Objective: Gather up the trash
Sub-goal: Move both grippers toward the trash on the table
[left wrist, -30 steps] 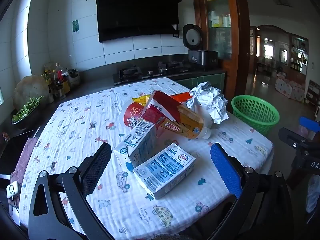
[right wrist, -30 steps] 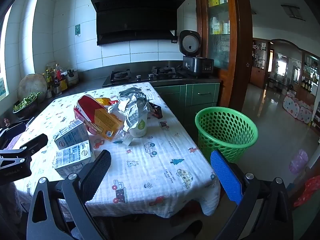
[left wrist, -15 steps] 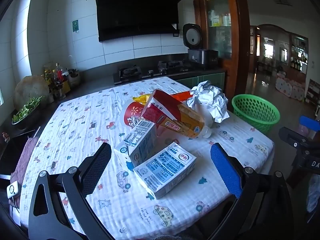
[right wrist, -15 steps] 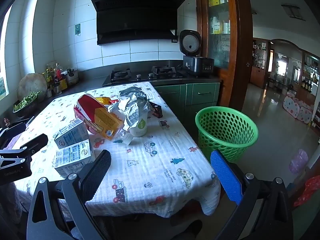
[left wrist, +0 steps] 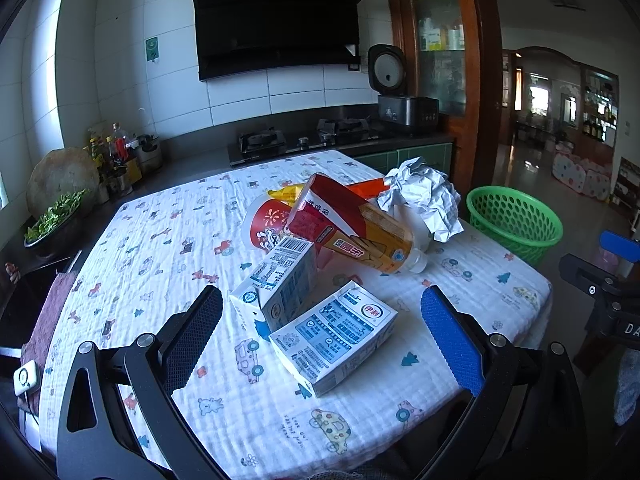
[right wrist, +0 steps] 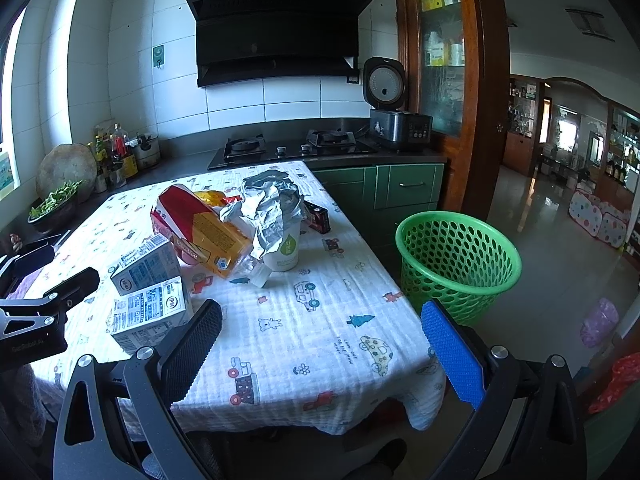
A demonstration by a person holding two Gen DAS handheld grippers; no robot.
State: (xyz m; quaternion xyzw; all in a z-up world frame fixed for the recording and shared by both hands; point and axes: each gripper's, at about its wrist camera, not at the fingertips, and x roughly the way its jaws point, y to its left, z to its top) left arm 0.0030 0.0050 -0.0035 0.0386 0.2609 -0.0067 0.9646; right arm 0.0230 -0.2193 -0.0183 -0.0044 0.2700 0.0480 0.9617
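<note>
Left wrist view put the trash in front of you: two milk cartons (left wrist: 334,336) lay touching on the table (left wrist: 160,248), with a red-and-orange carton (left wrist: 352,232), a red paper cup (left wrist: 266,228) and crumpled foil (left wrist: 424,196) piled just behind. Your left gripper (left wrist: 320,332) hovered over the near carton, fingers (left wrist: 194,328) spread wide and holding nothing. Your right gripper (right wrist: 322,344) was likewise released, empty, above the table edge. Beside the table stood the green basket (right wrist: 456,256) on the floor.

A home kitchen: black range hood (right wrist: 276,32) at upper centre, black gas hob (right wrist: 288,147) below it, white wall tiles (right wrist: 292,100), green cabinets (right wrist: 400,188) centre right.
</note>
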